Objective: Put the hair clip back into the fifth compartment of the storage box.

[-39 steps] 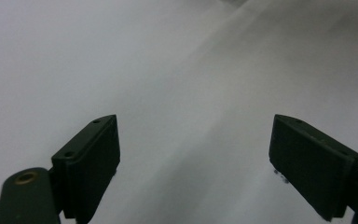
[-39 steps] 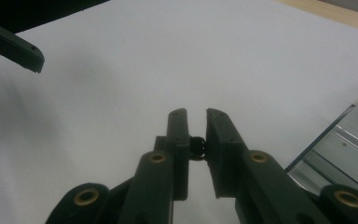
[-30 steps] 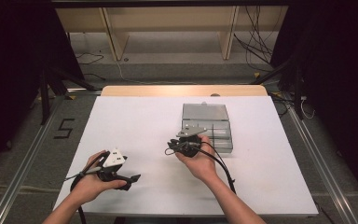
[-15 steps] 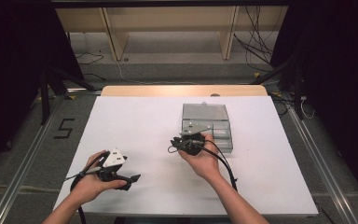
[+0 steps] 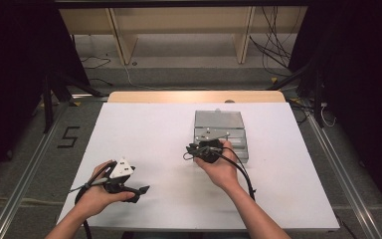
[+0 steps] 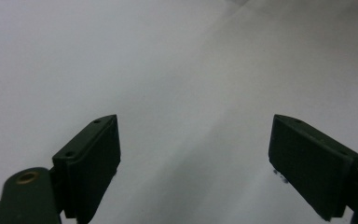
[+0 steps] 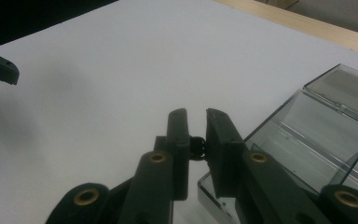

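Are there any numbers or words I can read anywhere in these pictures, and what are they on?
"5": a dark figure marked on the grey floor left of the white table, seen in the high view.
No words, labels or brand names can be read on the clear plastic box, the left gripper or the right gripper.

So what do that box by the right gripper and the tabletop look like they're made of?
Box: probably clear, glossy hard plastic; you see through its walls and open lid, and the edges glint. Tabletop: a matte white sheet without glare, over what looks like light wood at the far edge.
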Available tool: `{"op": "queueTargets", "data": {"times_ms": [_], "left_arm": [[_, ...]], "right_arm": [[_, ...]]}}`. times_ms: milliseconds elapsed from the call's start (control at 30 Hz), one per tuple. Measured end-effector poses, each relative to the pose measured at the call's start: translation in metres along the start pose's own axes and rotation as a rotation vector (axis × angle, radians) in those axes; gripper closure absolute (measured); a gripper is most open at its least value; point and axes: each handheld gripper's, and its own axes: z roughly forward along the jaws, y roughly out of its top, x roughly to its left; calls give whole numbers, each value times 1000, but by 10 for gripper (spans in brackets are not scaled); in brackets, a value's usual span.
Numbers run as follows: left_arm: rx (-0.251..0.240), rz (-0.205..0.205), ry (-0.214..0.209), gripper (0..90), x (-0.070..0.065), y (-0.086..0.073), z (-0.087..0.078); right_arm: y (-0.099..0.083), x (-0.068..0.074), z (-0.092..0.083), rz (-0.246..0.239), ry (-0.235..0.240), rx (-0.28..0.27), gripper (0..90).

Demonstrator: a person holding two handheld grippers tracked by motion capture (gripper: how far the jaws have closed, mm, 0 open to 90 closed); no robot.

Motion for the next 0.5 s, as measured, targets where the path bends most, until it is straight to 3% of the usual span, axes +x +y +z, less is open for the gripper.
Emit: {"op": "queueTargets", "data": {"times_ms": [500], "left_arm": [[1,3,2,160,0,0,0]], "right_arm": [[1,-12,-8,10,-29,0,806]]}}
